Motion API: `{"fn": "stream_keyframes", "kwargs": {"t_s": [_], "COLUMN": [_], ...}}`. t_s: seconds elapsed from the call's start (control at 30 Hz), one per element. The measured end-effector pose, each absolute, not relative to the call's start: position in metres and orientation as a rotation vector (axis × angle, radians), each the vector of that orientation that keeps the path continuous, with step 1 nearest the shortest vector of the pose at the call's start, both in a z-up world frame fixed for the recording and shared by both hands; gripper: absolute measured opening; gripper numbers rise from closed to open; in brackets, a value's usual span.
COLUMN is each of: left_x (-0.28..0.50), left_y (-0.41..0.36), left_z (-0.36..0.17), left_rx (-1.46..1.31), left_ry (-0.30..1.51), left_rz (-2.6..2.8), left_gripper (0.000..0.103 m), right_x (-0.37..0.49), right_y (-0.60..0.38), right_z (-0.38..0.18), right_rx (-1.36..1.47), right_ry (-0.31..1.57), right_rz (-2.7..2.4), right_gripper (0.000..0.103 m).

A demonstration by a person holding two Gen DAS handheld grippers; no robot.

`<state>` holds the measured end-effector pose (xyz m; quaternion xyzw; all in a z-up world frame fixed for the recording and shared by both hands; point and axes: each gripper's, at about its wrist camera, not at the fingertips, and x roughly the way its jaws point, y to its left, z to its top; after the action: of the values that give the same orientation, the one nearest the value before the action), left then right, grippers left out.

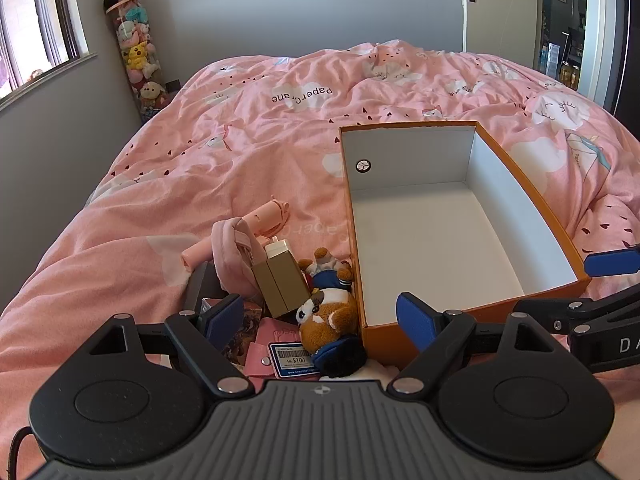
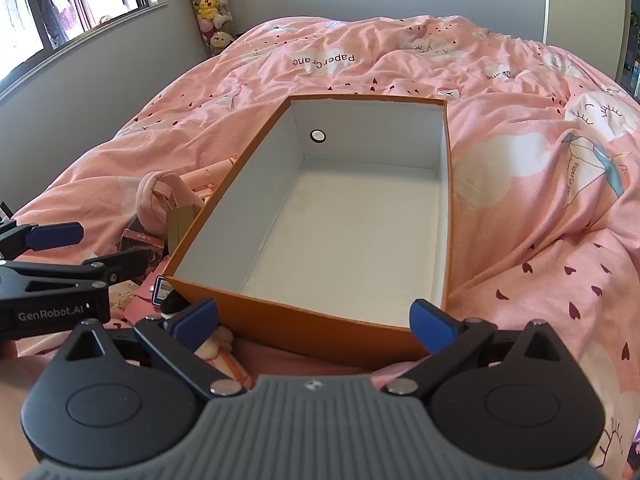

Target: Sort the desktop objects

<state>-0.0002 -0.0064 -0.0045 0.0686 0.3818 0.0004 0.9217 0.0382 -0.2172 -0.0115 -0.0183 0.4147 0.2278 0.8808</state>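
both grippers sit nearest the lenses: our left gripper [image 1: 320,322] and our right gripper [image 2: 314,322] each show blue pads spread wide apart, with nothing between them and nothing held. we tilt both downward over a pink quilt [image 1: 200,168]. ahead lies the box [image 2: 308,320], orange outside and white inside, lidless and with nothing in it; its near wall runs just beyond the right gripper's pads, and the left gripper's right pad overlaps its near corner in the left view, though we cannot tell whether they touch. beside the box's left wall we see the pile to be sorted: a plush [image 1: 328,312] in brown and white lying against the box wall, a second small doll [image 1: 330,266] just behind it, a tan carton [image 1: 280,284] leaning upright, a pink pouch [image 1: 234,252], a pink roll [image 1: 256,232] farther back, a price tag [image 1: 291,360] on pink card, and some printed packets partly hidden under the left pad. the left gripper hovers over this pile, while the right hovers at the box's near end. we judge the task to stand at its start, with no item yet in the box and the first pick not yet made. the next move, as we read it, calls for lowering the left gripper onto the plush, the nearest and most exposed item, closing on its soft body without snagging the tag or tipping the carton, then carrying it over the box wall.
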Motion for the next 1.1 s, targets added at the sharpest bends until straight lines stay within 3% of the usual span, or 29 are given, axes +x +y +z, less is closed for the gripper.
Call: {"fn": "stream_keyframes", "kwargs": {"t_s": [0.5, 0.63, 0.83, 0.93, 1.03, 1.1], "left_x": [0.002, 0.007, 0.023, 0.039, 0.057, 0.067], "left_y": [-0.003, 0.003, 0.012, 0.013, 0.012, 0.011], "left_z": [-0.005, -0.003, 0.005, 0.005, -0.002, -0.009], "left_rx": [0.122, 0.097, 0.065, 0.055, 0.024, -0.010], "left_ry": [0.794, 0.792, 0.769, 0.795, 0.850, 0.884], "left_rz": [-0.007, -0.002, 0.017, -0.013, -0.059, -0.090], "left_gripper": [0.099, 0.093, 0.093, 0.085, 0.073, 0.072], "right_x": [0.040, 0.047, 0.070, 0.084, 0.096, 0.106], "right_y": [-0.220, -0.228, -0.249, -0.255, -0.254, -0.253], "right_z": [-0.013, -0.012, -0.013, -0.021, -0.027, -0.031], "right_rx": [-0.024, -0.014, 0.008, 0.041, 0.021, 0.027], "right_ry": [0.865, 0.850, 0.837, 0.866, 0.860, 0.877], "right_rz": [0.466, 0.423, 0.339, 0.321, 0.300, 0.314], "right_gripper": [0.102, 0.101, 0.098, 0.089, 0.088, 0.082]}}
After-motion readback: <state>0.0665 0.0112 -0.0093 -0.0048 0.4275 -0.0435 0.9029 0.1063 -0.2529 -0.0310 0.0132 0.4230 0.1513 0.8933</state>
